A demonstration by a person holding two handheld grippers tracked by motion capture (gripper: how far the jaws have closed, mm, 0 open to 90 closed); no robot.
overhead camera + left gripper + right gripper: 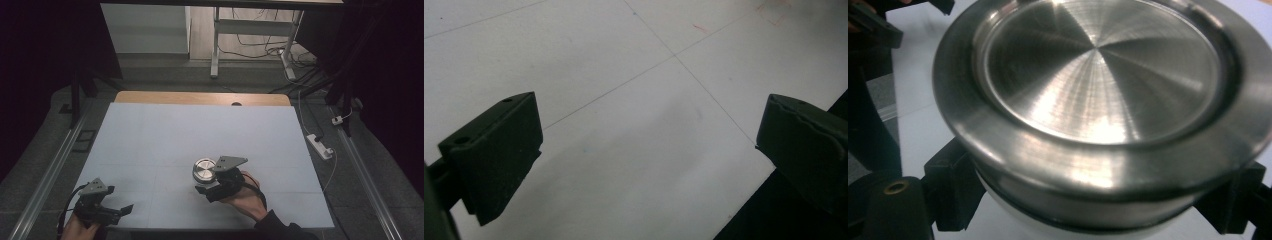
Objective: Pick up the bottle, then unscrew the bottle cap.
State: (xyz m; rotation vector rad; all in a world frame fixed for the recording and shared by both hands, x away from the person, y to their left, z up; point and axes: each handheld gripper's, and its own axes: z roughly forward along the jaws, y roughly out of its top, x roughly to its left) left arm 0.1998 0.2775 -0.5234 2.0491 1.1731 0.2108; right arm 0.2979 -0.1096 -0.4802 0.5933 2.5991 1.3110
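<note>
here, right tool (202, 189) clamping round, brushed-steel lid (204, 170)

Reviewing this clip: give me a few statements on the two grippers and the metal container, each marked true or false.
1. The right gripper is shut on the metal container. True.
2. The left gripper holds a second container. False: its jaws stand open over the bare table.
3. The container's lid is off. False: the steel lid sits on it.
4. The left gripper is near the table's front left corner. True.
</note>
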